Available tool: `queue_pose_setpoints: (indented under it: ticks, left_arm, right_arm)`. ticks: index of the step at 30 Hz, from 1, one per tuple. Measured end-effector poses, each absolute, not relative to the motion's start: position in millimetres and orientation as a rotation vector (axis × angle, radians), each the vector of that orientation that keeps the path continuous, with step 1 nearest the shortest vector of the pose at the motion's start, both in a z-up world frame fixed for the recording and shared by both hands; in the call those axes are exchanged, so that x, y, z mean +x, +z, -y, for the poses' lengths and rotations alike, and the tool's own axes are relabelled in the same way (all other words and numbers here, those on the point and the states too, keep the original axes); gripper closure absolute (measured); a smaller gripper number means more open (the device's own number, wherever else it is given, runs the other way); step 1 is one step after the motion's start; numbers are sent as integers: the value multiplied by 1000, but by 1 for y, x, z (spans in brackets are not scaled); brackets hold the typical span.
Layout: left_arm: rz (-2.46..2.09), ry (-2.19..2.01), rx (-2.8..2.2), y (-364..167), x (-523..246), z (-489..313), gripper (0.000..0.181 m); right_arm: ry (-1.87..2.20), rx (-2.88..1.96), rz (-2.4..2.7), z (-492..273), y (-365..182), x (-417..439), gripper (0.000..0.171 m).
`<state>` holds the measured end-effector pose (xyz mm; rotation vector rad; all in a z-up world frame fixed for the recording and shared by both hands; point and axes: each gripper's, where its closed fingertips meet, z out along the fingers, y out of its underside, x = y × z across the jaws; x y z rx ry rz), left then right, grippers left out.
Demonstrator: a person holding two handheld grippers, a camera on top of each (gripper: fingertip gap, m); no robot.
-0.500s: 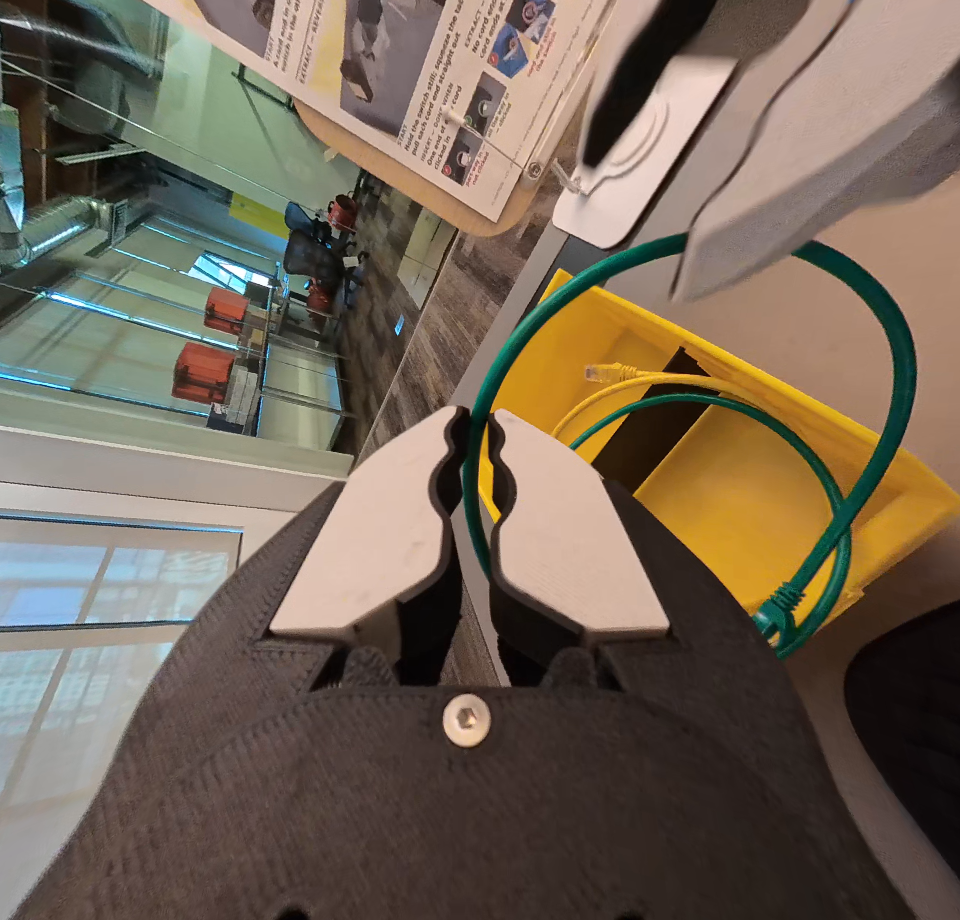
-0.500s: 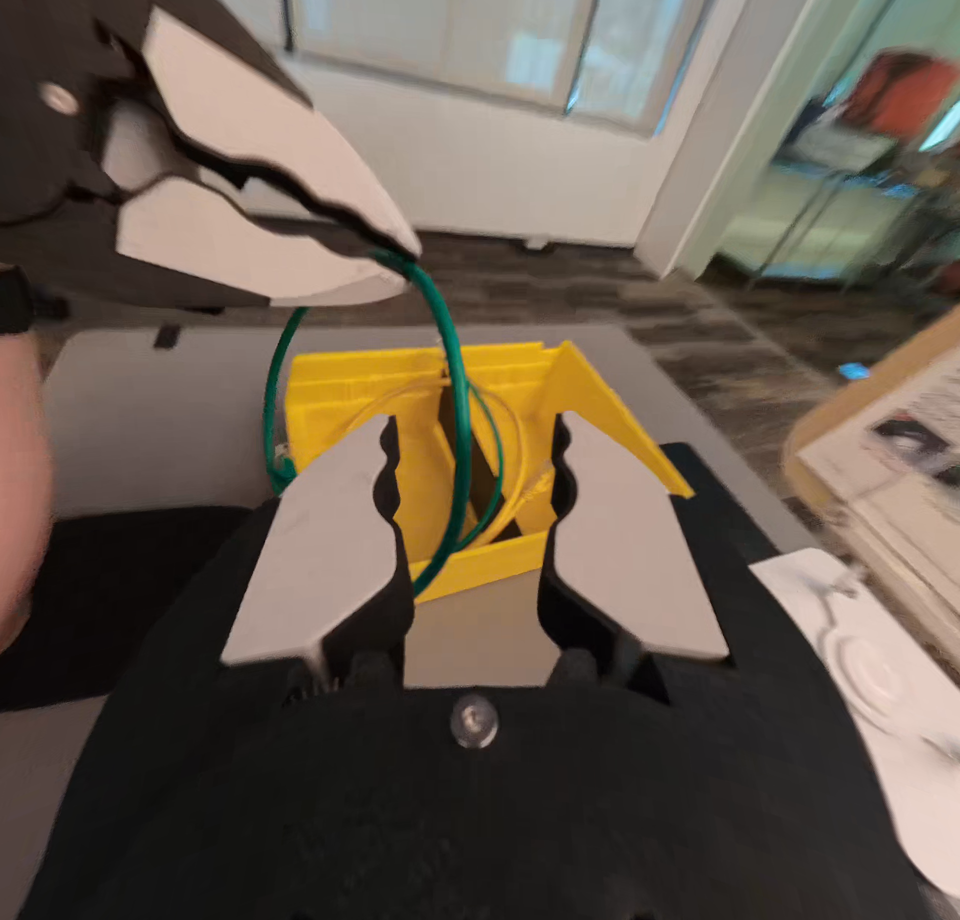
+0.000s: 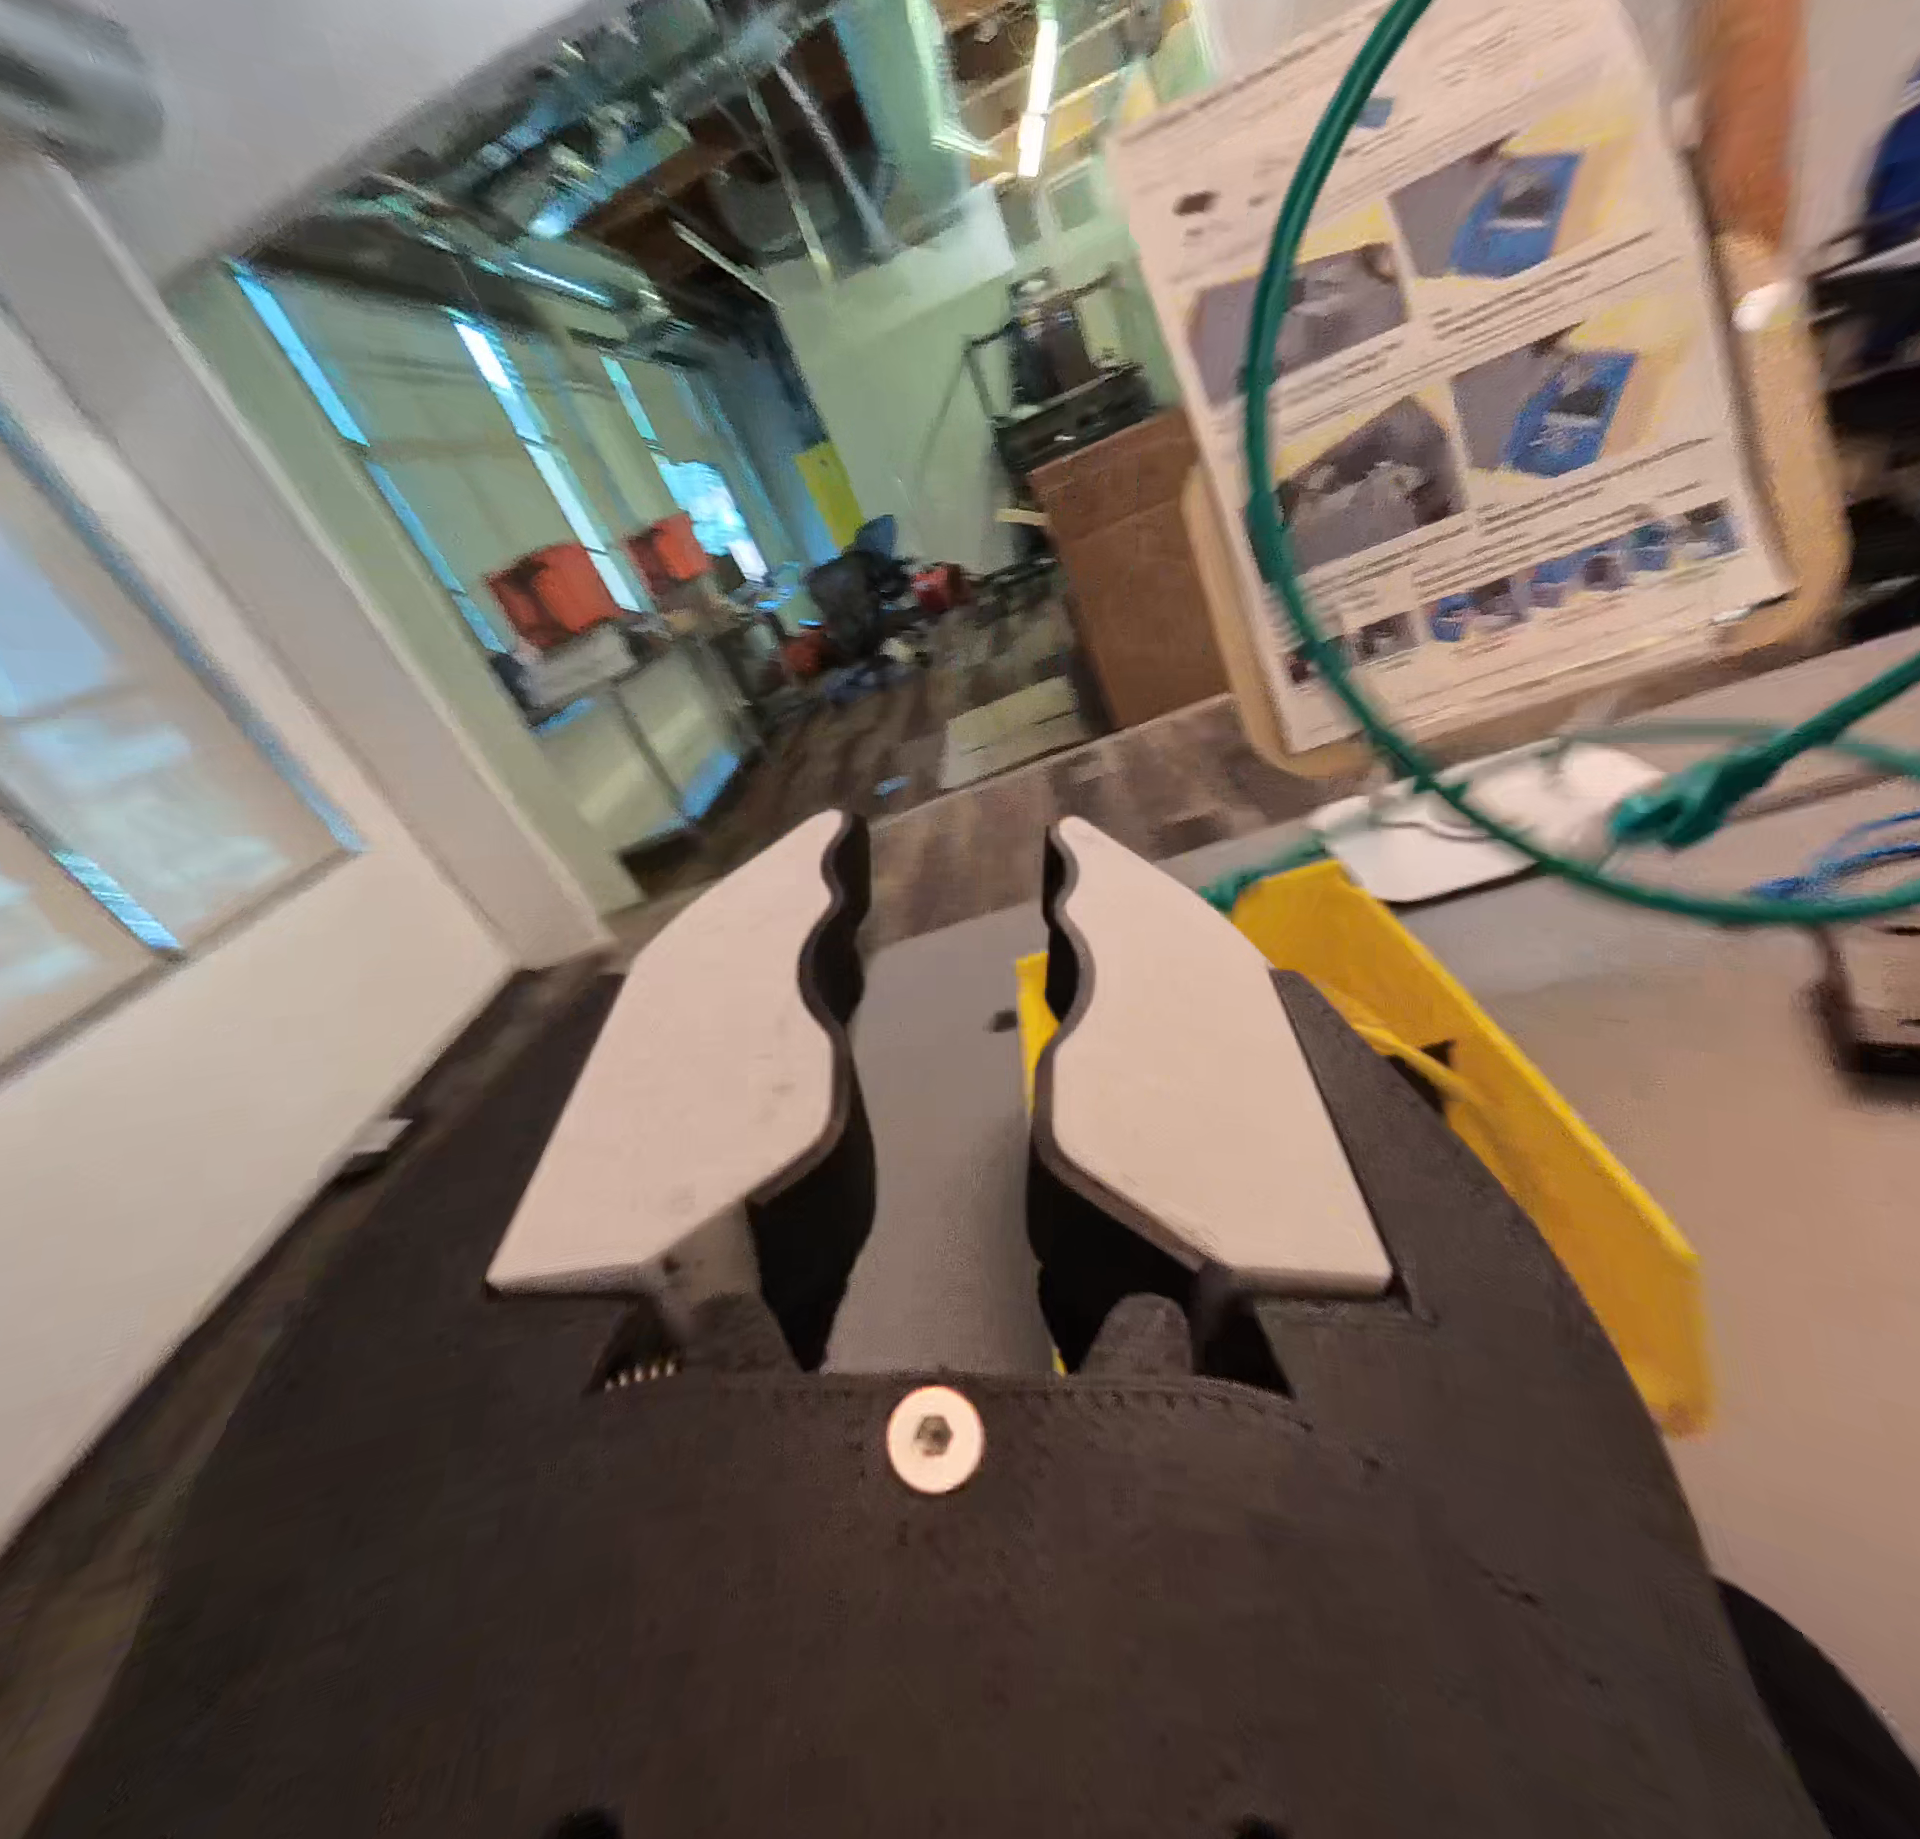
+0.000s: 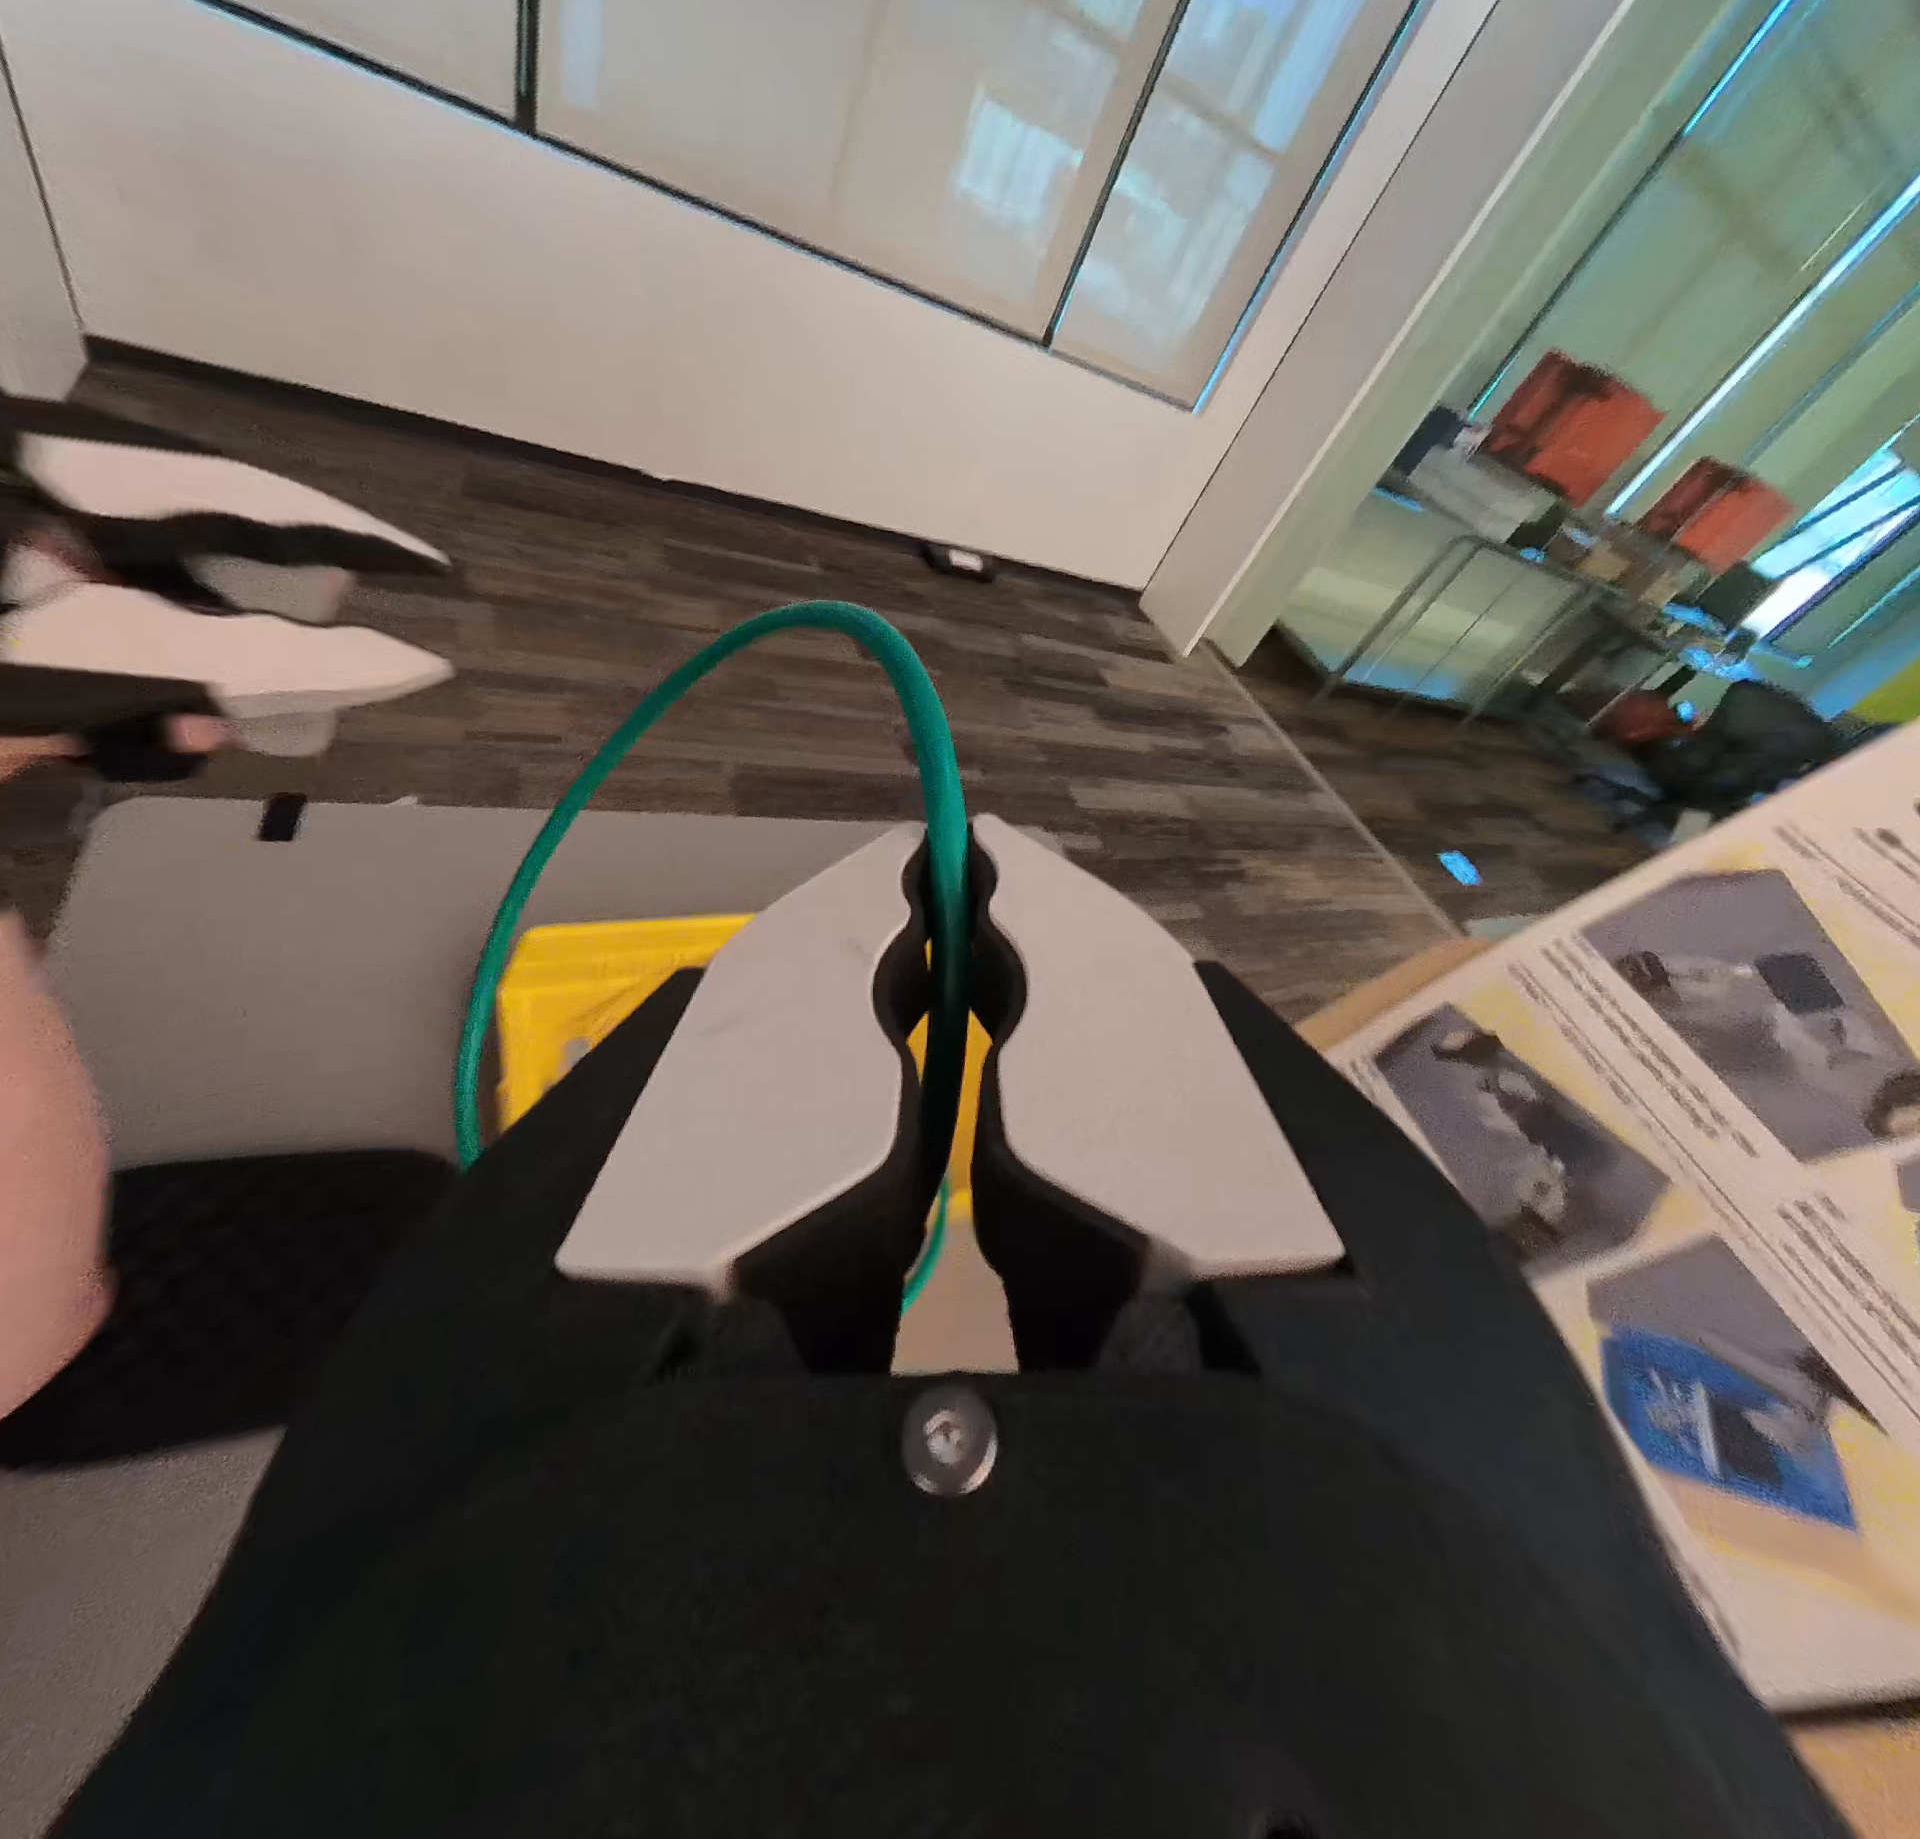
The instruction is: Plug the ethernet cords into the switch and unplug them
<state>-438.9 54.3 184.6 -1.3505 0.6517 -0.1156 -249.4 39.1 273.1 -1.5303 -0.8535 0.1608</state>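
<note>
My right gripper point(image 4: 951, 844) is shut on the green ethernet cord point(image 4: 727, 646), which arcs up and left in front of it and drops behind the yellow bin point(image 4: 613, 968). My left gripper point(image 3: 951, 844) is open and empty, held over the table edge left of the yellow bin point(image 3: 1455, 1062). It also shows in the right wrist view point(image 4: 445, 613), blurred at the far left with its jaws apart. In the left wrist view the green cord point(image 3: 1262, 459) loops in the air at the right, and its green plug end point(image 3: 1683, 802) hangs there.
An instruction sheet on a wooden board point(image 3: 1455, 387) stands on a white base point(image 3: 1455, 833) behind the bin. A blue cord point(image 3: 1849, 864) lies over a dark device point(image 3: 1881, 1000) at the right edge. A black mat point(image 4: 208, 1270) lies on the grey table. A person's arm point(image 3: 1756, 106) is at the top right. The left gripper's tips are roughly 20 cm from the right gripper's.
My left gripper let go of the green cord, opened and swung away. My right gripper closed on the cord and lifted it above the bin.
</note>
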Motion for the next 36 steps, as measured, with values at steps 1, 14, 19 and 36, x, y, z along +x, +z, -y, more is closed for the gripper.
queue_pose_setpoints:
  ticks: [1, 14, 19, 36]
  left_arm:
    - [-677, -168, -1387, 175, -435, -65, 151]
    - [-1104, -157, -1963, -18, -365, -203, 148]
    - [-1161, -182, -2049, -55, -353, -217, 141]
    - [-1264, 212, -2048, -45, -369, -224, 175]
  right_arm:
    - [177, -1573, 857, -28, 277, -239, 167]
    - [181, -2188, 811, 52, 95, -109, 167]
    - [349, -2363, 751, 49, -7, -80, 167]
    - [189, -2409, 754, 42, -54, -29, 124]
